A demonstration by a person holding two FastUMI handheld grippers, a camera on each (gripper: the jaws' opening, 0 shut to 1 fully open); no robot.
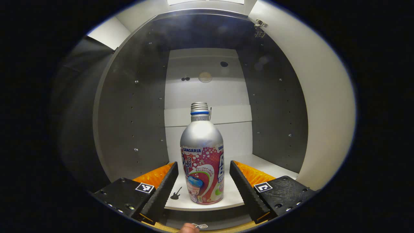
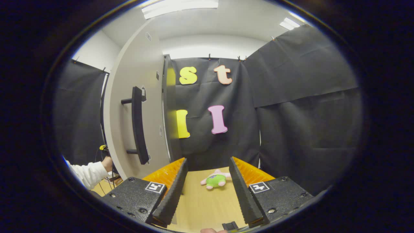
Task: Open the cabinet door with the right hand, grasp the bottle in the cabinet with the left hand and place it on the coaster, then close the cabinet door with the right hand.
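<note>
Silver bottle stands upright on the cabinet shelf between the left tongs — spread wide, untouched; right tongs gape empty beside the open door.

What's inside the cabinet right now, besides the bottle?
The bottle stands upright on the white shelf between the left gripper's open fingers. A small black guitar-shaped mark lies beside it. The bottle hides whatever is directly behind it.

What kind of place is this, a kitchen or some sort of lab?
Probably a staged test booth, not a home: black cloth walls, one white cabinet door with a black bar handle, and a small green and pink plush toy on a light wooden table.
</note>
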